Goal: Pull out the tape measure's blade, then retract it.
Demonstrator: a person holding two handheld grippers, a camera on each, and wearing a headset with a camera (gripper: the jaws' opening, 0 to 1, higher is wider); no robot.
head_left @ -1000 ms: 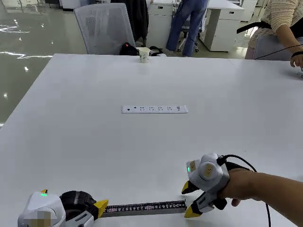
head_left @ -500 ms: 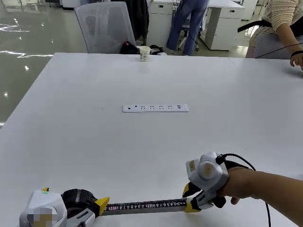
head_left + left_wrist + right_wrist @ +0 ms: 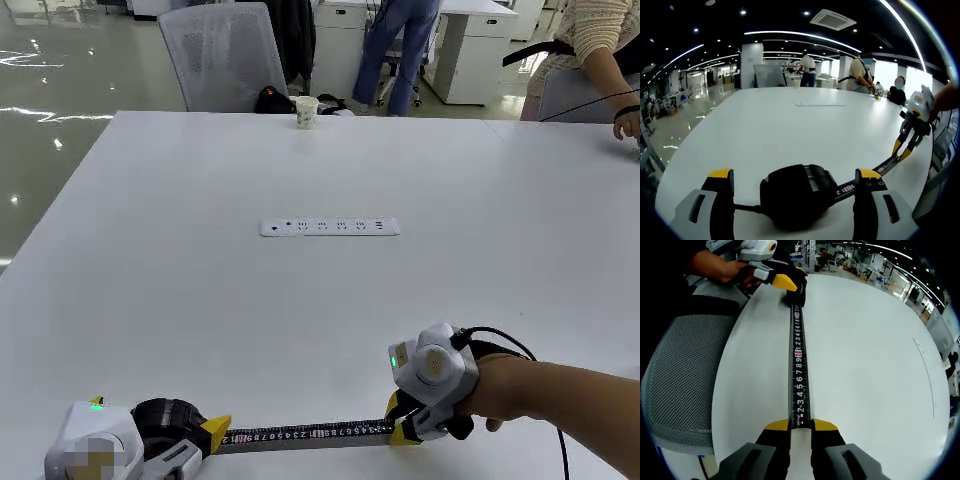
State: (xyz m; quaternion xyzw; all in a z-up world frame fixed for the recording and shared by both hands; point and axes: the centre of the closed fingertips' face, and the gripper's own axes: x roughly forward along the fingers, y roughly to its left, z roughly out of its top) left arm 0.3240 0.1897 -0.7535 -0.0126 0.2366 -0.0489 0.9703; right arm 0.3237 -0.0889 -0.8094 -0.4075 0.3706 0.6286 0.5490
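Observation:
The black tape measure case (image 3: 168,428) lies at the near left of the white table (image 3: 330,310), held between the yellow-tipped fingers of my left gripper (image 3: 155,416). In the left gripper view the case (image 3: 799,192) sits between both jaws of the left gripper (image 3: 794,175). The blade (image 3: 305,434) stretches right along the table's near edge. My right gripper (image 3: 403,424) is shut on the blade's end. In the right gripper view the numbered blade (image 3: 798,355) runs from the right gripper (image 3: 800,424) up to the left gripper (image 3: 785,281). The right gripper (image 3: 905,148) also appears in the left gripper view.
A white power strip (image 3: 329,227) lies mid-table and a paper cup (image 3: 306,112) stands at the far edge. A grey mesh chair (image 3: 225,55) is behind the table; another mesh seat (image 3: 680,390) is beside the near edge. A person's arm (image 3: 605,45) reaches in at far right.
The right gripper's jaws, apart a second ago around the blade's end, have come together on it. The blade's length and the left gripper look unchanged.

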